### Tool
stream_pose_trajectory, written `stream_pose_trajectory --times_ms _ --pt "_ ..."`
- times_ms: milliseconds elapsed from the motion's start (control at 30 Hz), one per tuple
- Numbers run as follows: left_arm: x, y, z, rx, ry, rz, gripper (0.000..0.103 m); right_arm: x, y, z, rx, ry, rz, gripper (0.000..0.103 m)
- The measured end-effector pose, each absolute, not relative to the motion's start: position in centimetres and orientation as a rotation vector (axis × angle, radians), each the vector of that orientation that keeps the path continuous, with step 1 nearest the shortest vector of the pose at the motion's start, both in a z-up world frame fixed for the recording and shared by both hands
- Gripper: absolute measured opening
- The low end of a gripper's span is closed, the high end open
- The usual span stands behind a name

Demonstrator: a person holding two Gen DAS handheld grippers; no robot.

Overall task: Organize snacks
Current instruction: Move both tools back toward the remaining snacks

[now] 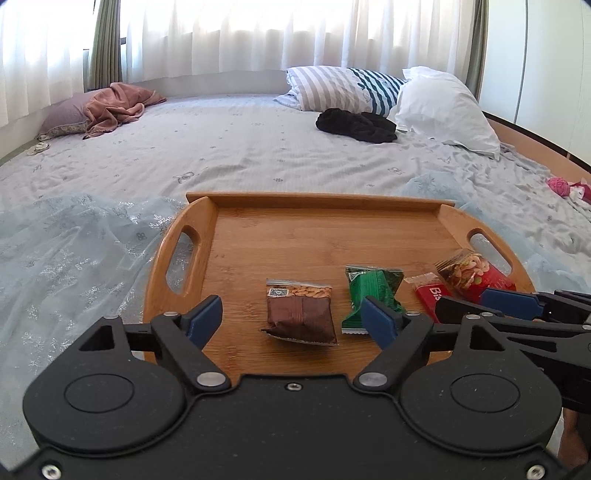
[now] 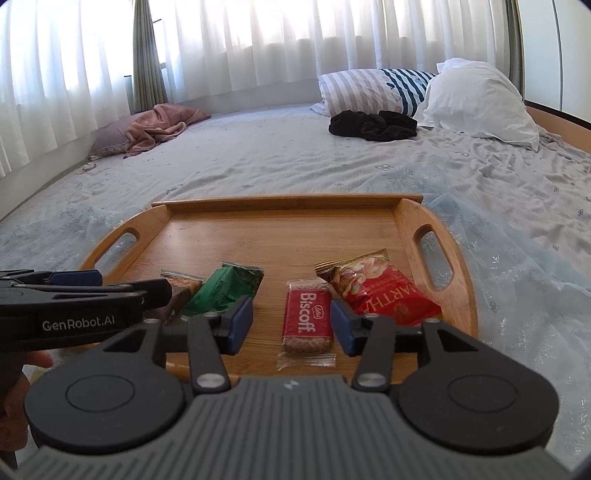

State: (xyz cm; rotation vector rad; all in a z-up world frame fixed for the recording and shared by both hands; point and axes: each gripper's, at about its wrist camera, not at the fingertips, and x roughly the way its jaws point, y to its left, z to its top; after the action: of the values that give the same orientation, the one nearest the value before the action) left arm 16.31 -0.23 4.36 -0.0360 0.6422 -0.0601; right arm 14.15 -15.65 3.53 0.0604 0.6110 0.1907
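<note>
Bed point(image 1: 229, 155) with pale grey patterned sheet. At the head end: white pillow point(image 1: 443, 107) in the corner, striped pillow point(image 1: 343, 88) just beside it, black garment point(image 1: 354, 125) bunched in front of both. Far opposite corner: mauve pillow point(image 1: 62, 116) with dusty-pink cloth point(image 1: 114, 107) draped on it. Sheer blue snowflake fabric point(image 1: 74, 243) spread over the near edge. Pink yarn ball point(image 1: 558, 185) by the head-side edge. White curtains point(image 1: 240, 33) behind, backlit.

We read "Lotus Biscoff." in white on the red biscuit wrapper point(image 2: 307, 320); from the left wrist only "Bis" shows. On the red nut packet point(image 2: 384, 295), partial letters "MARTH" appear, seen upside down. "GenRobot.AI" is printed in white along the side of the left gripper point(image 2: 77, 325).
</note>
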Motion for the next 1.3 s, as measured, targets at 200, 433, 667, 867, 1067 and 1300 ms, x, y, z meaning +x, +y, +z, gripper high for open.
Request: stream_pose_trajectory --times_ms 200,433,667,867,1067,1300 --pt "12.9 0.3 5.4 -0.067 0.612 -0.095 0.087 11.5 -16.7 4.4 0.087 0.582 0.220 0.078" --pt "9.1 0.8 5.6 -0.072 0.587 -0.127 0.091 7.5 -17.3 4.3 0.077 0.533 0.238 0.088" --pt "5.6 1.1 5.1 -0.091 0.588 -0.149 0.094 4.1 -18.0 3.7 0.100 0.503 0.258 0.091" --pt "3.8 0.9 4.2 -0.077 0.607 -0.145 0.094 1.6 -18.1 2.8 0.071 0.483 0.274 0.096" --pt "2.8 0.5 3.1 -0.069 0.638 -0.141 0.094 -0.7 -17.7 1.7 0.047 0.469 0.298 0.103" --pt "2.8 0.0 1.7 -0.102 0.706 -0.197 0.069 -1.9 -17.0 0.6 0.017 0.484 0.300 0.103"
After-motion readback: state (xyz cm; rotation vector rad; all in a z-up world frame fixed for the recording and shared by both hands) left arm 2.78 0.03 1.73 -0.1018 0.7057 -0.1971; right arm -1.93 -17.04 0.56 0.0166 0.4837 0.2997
